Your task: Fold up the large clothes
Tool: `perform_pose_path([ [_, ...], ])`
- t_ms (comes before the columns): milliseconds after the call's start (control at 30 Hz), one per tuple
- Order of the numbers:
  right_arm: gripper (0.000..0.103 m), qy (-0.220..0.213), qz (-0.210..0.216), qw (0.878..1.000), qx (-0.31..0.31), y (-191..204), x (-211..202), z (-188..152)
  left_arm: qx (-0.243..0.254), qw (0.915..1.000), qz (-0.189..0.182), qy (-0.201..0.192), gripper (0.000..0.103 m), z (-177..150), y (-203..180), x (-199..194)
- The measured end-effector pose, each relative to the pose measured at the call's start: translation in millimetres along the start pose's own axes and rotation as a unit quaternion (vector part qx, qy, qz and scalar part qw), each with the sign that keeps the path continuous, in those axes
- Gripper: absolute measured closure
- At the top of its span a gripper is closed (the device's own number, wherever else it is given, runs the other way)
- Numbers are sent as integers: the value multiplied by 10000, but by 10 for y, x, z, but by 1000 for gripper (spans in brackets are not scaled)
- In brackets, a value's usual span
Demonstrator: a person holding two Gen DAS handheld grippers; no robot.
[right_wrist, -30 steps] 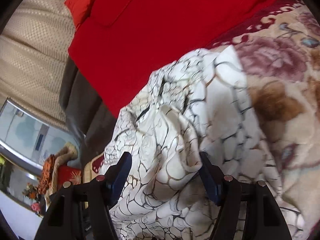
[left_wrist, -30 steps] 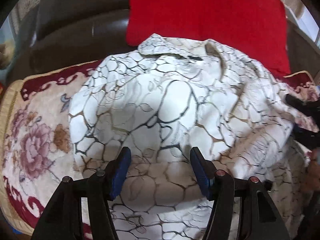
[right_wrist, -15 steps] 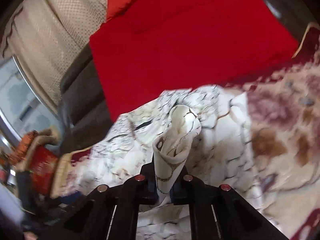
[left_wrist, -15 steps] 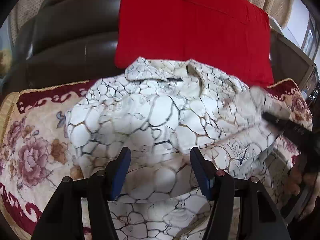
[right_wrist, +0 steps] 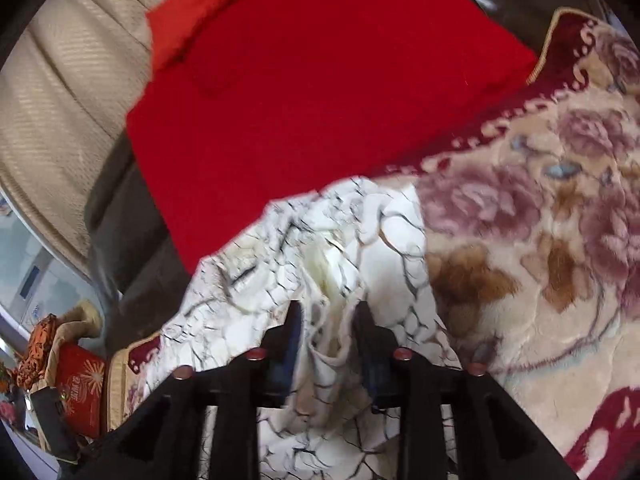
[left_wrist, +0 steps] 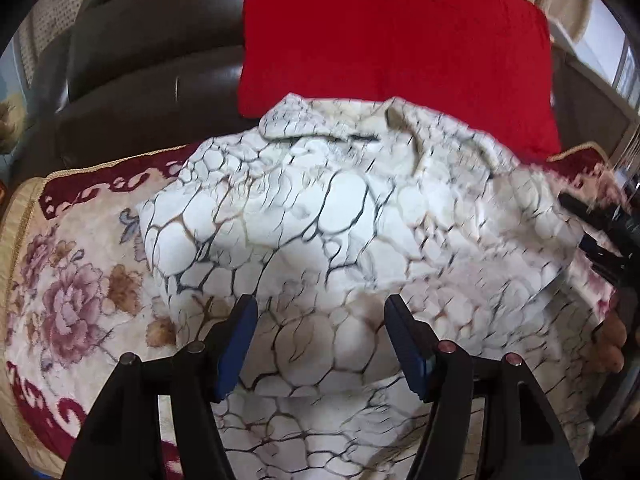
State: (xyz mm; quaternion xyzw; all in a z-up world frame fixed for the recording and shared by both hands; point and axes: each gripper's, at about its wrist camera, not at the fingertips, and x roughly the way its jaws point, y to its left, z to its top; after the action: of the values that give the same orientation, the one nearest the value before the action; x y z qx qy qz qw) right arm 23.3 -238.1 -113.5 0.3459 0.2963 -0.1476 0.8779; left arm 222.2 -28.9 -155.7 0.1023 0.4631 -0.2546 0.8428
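On the sofa's floral blanket (left_wrist: pixel 72 280) lies the white crackle-print garment (left_wrist: pixel 320 220), collar toward the red cushion (left_wrist: pixel 392 40). My left gripper (left_wrist: pixel 320 340) hovers over its near hem, jaws spread, nothing pinched. That view alone shows the whole garment, and my right gripper (left_wrist: pixel 600 232) at its far edge, blurred. My right view shows what the left cannot: the jaws of that gripper (right_wrist: pixel 326 344) are opening, with a bunched fold of the garment (right_wrist: pixel 332 320) between them; I cannot tell if the pads touch it.
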Motion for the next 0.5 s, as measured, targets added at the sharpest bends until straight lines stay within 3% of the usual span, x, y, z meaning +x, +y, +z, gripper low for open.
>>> perform_pose_path([
  [33,27,128,-55,9999,-4,9,61,-32,0,9999,81,97,36,-11,4,51],
  [133,28,694,-347,9969,-139,21,305,-110,-144,9990,95,415,36,-58,44,155],
  [267,30,440,-244,9985,-236,54,157,-108,-186,9994,-69,288,36,-68,17,-60],
  [400,28,126,83,9996,-242,9,-104,-82,-268,9991,-293,167,36,-215,73,-355],
  [500,28,357,724,9953,-538,96,-254,-155,-427,9981,-425,134,36,-382,186,-541],
])
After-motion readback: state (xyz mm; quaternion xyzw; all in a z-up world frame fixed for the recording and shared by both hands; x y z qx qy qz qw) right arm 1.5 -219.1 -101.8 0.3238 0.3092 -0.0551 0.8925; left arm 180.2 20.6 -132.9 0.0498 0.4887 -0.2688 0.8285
